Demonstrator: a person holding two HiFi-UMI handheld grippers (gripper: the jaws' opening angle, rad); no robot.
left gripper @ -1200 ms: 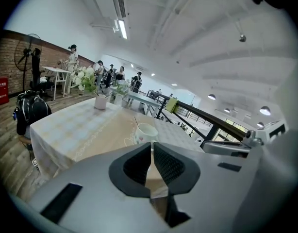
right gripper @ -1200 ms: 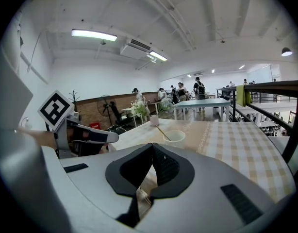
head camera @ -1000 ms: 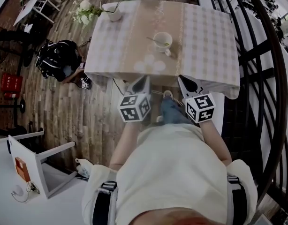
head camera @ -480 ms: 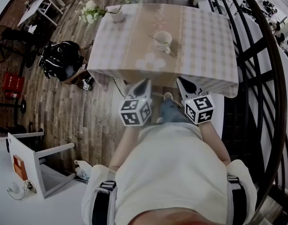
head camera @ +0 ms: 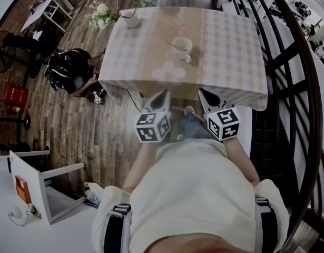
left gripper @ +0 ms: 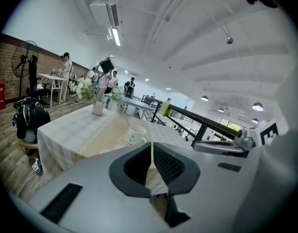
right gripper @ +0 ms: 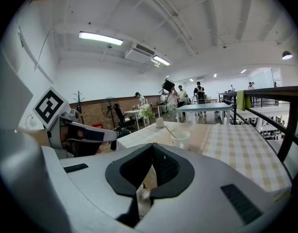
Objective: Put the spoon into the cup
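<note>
At the far left a dark backpack [head camera: 67, 67] lies on the wooden floor, out of our way. A vase of flowers [head camera: 129, 18] sits at the far left corner of the counter [head camera: 230, 46], well apart from anything we need.

Our left claw [head camera: 161, 98] hangs short of the counter's near edge, over the floor. Its own view shows the jaws pressed together at the tips with nothing between them. We judge it is held low and back because it has no work here: the spoon [head camera: 172, 45] already stands in the cup [head camera: 183, 47], near the middle of the counter, so the task looks done to us.

The spoon's bowl end is down inside the cup, hidden by the wall, and its handle leans on the rim. Its long axis therefore runs slantwise, up and out toward the far left, roughly toward the vase. That lean is what we would expect of a spoon left to rest against a rim.

Our right claw [head camera: 207, 95] mirrors the left, also short of the near edge, with its jaws closed tip to tip and empty. To its right a dark railing [head camera: 304, 88] curves past the counter.
</note>
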